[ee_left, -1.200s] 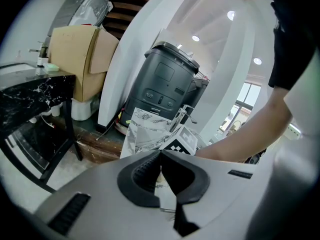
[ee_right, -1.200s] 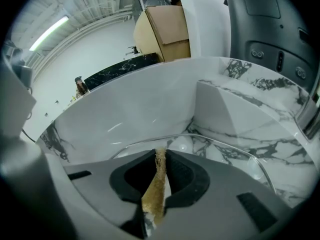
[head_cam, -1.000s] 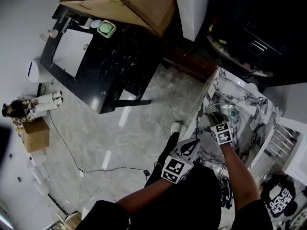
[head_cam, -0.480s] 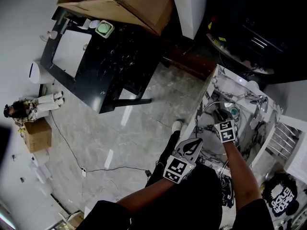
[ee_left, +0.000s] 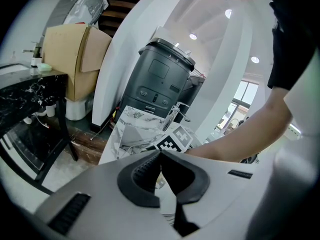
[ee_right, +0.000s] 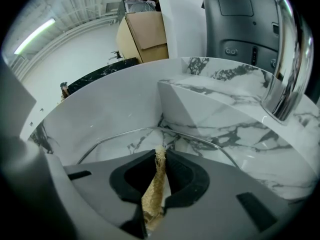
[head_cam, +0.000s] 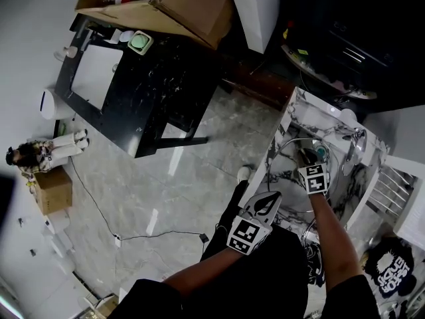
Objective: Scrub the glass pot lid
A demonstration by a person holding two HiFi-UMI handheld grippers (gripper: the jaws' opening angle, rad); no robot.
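A black marble-topped table (head_cam: 153, 78) stands far off to the left of both grippers in the head view, with a cardboard box (head_cam: 172, 2) at its far end.

The left gripper (head_cam: 267, 197) is held over the floor, just short of the sink's near edge. In its own view (ee_left: 161, 156) the fingers (ee_left: 142, 171) are pressed together at the tips, with nothing between them.

To its right, the right gripper (head_cam: 307, 159) reaches down into the white, grey-veined marble sink (head_cam: 299, 115). Its fingers (ee_right: 182, 176) pinch a thin tan scouring pad (ee_right: 157, 176), which stands on edge between them and pokes out slightly past the tips.

The glass pot lid (ee_right: 115, 146) lies in the sink basin (ee_right: 210, 99) just beyond and below those fingertips, its metal rim curving in an arc ahead of them; in the head view the lid (head_cam: 289, 155) sits to the left of the fingers. I cannot tell whether the pad touches the glass.

A chrome faucet (ee_right: 285, 59) rises to the right of the fingers.
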